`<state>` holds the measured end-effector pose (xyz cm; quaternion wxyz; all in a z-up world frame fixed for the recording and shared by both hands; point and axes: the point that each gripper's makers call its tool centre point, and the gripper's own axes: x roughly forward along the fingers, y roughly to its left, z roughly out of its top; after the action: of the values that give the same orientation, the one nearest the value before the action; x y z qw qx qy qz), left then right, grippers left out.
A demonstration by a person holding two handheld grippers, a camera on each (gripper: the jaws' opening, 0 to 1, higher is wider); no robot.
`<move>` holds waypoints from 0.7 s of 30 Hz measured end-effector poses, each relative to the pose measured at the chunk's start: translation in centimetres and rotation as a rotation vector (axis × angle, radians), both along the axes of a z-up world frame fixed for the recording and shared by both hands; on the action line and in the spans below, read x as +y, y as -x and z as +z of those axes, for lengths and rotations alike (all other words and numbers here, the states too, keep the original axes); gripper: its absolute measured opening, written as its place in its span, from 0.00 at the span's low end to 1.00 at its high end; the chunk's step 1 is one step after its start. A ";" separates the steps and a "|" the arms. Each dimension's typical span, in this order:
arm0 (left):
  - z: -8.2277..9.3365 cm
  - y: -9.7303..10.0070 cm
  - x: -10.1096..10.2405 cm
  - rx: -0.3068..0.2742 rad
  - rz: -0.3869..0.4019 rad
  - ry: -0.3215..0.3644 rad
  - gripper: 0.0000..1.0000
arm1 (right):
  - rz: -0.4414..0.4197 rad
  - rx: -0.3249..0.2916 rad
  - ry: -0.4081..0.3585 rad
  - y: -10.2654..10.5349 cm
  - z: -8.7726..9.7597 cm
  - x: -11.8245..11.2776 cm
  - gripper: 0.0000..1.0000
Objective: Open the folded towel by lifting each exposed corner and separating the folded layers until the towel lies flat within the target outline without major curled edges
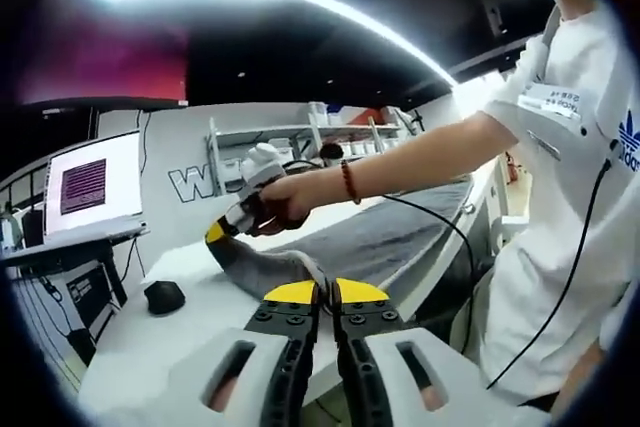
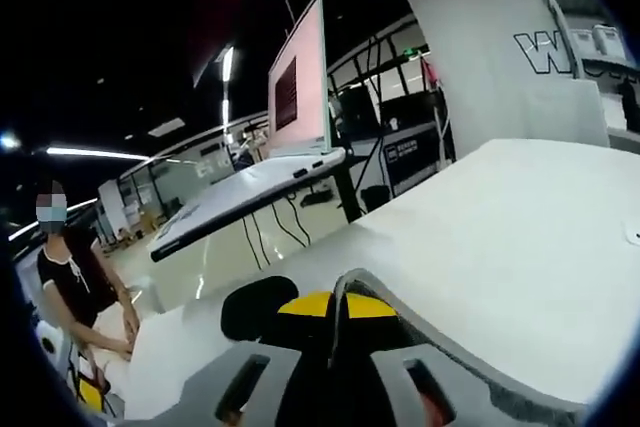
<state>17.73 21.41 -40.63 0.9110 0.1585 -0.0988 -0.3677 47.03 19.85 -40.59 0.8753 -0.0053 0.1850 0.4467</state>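
Note:
A grey towel (image 1: 390,237) lies spread along the white table (image 1: 180,317), its near end lifted off the surface. My left gripper (image 1: 326,290) is shut on the towel's near edge, a thin fold pinched between its yellow-tipped jaws. A hand holds my right gripper (image 1: 222,230) further left, where it is shut on another corner of the towel, raised a little above the table. In the right gripper view, my right gripper (image 2: 335,305) clamps a towel (image 2: 450,352) edge that curves away to the lower right over the table (image 2: 520,237).
A black mouse (image 1: 164,296) (image 2: 252,307) lies on the table close to the held corner. A lit monitor (image 1: 92,185) (image 2: 298,82) stands on a side desk. Shelves (image 1: 300,137) stand behind. The person in a white shirt (image 1: 570,197) stands at the table's right edge; another person (image 2: 75,287) sits far off.

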 end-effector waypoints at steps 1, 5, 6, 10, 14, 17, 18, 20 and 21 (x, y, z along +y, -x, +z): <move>-0.1 0.0 0.0 0.000 0.001 -0.005 0.04 | 0.000 0.001 -0.001 0.0 -0.1 0.1 0.00; -0.4 0.0 0.2 0.008 0.002 -0.018 0.04 | 0.009 0.016 -0.009 -0.1 -0.6 0.7 0.00; -0.5 0.0 0.2 0.008 0.001 -0.028 0.04 | 0.009 0.022 -0.011 -0.1 -0.8 0.8 0.00; -1.0 -0.1 0.1 0.016 -0.011 -0.054 0.04 | 0.010 0.040 -0.016 -0.2 -1.4 1.0 0.00; -1.4 -0.3 0.5 0.030 -0.009 -0.044 0.04 | 0.014 0.054 -0.013 0.0 -2.1 1.4 0.00; -1.6 -0.4 0.8 0.038 -0.005 -0.033 0.04 | 0.027 0.057 -0.006 0.3 -2.4 1.9 0.00; -1.6 -0.4 0.9 0.039 -0.005 -0.031 0.04 | 0.032 0.058 -0.005 0.4 -2.5 2.1 0.01; -1.7 -0.3 1.0 0.038 -0.003 -0.031 0.04 | 0.034 0.055 0.002 0.4 -2.6 2.2 0.03; -1.8 -0.2 1.1 0.040 0.000 -0.029 0.04 | 0.039 0.058 -0.009 0.5 -2.5 2.5 0.05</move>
<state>17.95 22.56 -42.44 0.9104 0.1640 -0.0751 -0.3722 46.49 22.37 -43.10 0.8607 0.0080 0.2081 0.4646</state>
